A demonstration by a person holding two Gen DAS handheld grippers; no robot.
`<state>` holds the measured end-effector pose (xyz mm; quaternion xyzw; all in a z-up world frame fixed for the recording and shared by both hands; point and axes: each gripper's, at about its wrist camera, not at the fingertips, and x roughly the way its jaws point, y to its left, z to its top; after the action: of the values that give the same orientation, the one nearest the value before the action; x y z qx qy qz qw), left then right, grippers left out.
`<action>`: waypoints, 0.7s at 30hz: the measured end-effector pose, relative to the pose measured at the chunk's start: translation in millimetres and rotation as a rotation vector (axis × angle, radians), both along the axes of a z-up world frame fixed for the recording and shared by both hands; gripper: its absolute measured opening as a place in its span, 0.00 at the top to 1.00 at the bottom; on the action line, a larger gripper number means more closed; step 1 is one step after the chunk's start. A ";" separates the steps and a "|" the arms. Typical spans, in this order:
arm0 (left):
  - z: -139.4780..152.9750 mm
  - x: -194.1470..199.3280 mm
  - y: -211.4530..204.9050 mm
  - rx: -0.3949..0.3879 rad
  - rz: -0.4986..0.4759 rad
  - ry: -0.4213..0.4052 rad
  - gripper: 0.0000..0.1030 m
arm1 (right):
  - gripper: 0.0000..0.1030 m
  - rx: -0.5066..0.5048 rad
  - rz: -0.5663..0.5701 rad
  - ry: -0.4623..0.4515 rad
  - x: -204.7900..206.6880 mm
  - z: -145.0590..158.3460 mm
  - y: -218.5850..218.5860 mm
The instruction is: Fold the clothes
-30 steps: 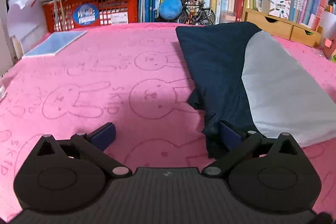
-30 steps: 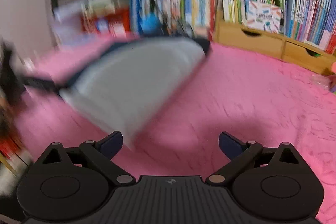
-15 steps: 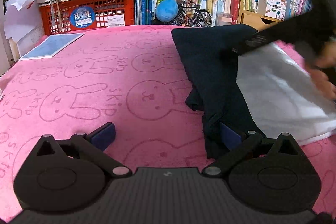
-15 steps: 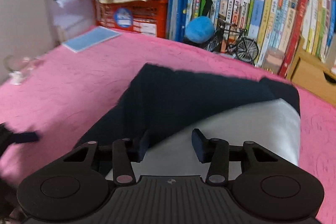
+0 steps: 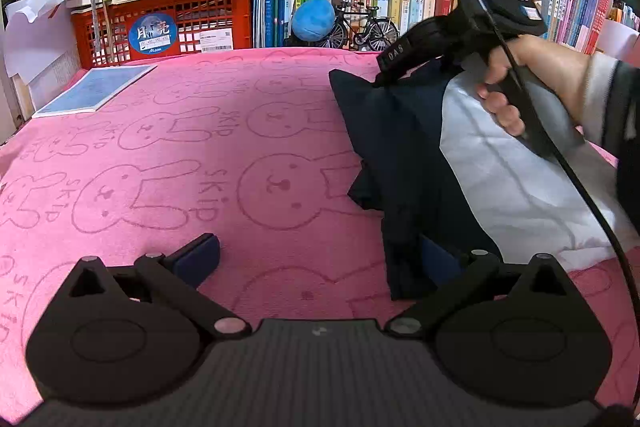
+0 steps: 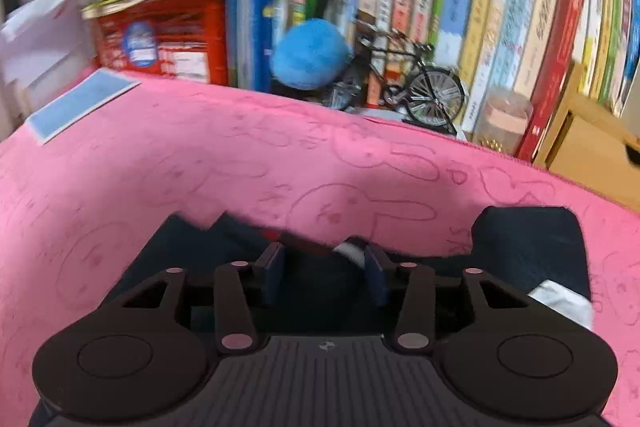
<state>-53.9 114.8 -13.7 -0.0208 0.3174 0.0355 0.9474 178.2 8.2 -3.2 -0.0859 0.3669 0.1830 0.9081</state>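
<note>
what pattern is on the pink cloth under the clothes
Outlined bunny faces with the word SKIP on the pink cloth, clearest in the left wrist view.

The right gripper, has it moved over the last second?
Yes. The right gripper has swung toward the far edge of the garment, nearer the toy bicycle than before, and its jaws have narrowed around the dark cloth.

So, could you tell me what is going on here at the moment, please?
A person is folding a navy and grey garment on a pink bunny-print cover, holding a tool in each hand. The right tool is at the garment's far edge, jaws narrowed around dark fabric, though the blur hides whether they pinch it. The left tool sits wide open at the near edge, one finger against the cloth. Nothing is lifted yet.
</note>
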 end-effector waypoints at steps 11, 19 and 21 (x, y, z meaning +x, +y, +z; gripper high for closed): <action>-0.4 0.6 -0.4 -0.003 0.002 0.000 0.00 | 0.06 0.161 0.047 -0.023 -41.7 37.0 -50.6; 0.8 0.0 1.7 -0.029 0.013 -0.004 0.00 | 0.00 0.162 0.092 -0.140 -178.5 40.9 -157.2; 1.5 0.7 -0.2 -0.029 0.028 0.004 0.00 | 0.00 0.146 0.057 -0.132 -202.3 30.3 -180.1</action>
<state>-53.2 114.6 -12.2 -0.0388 0.3194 0.0442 0.9458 -24.1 -171.9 27.0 -0.0418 0.2892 0.2287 0.9286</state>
